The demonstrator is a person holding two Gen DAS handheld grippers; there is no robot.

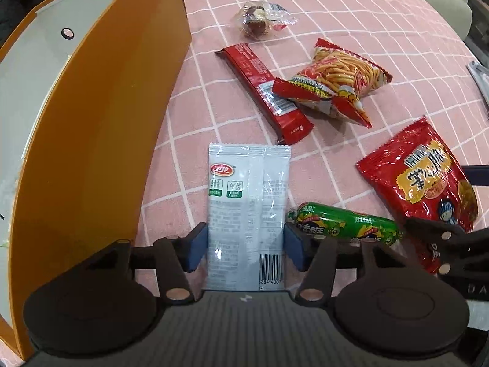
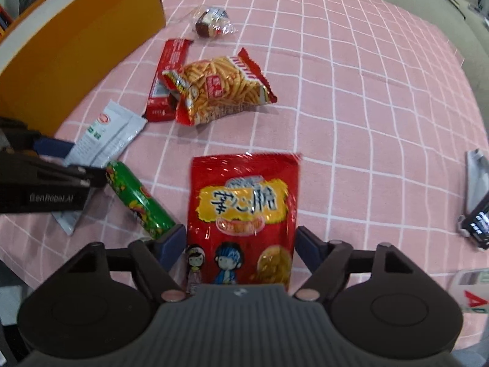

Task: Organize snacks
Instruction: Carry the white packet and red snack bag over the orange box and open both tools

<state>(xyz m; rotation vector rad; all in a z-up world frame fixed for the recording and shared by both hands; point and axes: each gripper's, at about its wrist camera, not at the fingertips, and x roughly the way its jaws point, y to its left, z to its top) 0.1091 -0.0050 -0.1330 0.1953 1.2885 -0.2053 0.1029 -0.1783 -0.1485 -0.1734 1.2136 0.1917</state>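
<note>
Left wrist view: six snack packets (image 1: 248, 214), one orange box (image 1: 101, 128).

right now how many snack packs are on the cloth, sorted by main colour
red: 3, the flat red bag, the noodle-stick bag, the long red bar
white: 1, the white sachet
green: 1, the green sausage
clear wrap: 1, the wrapped cake
total: 6
</note>
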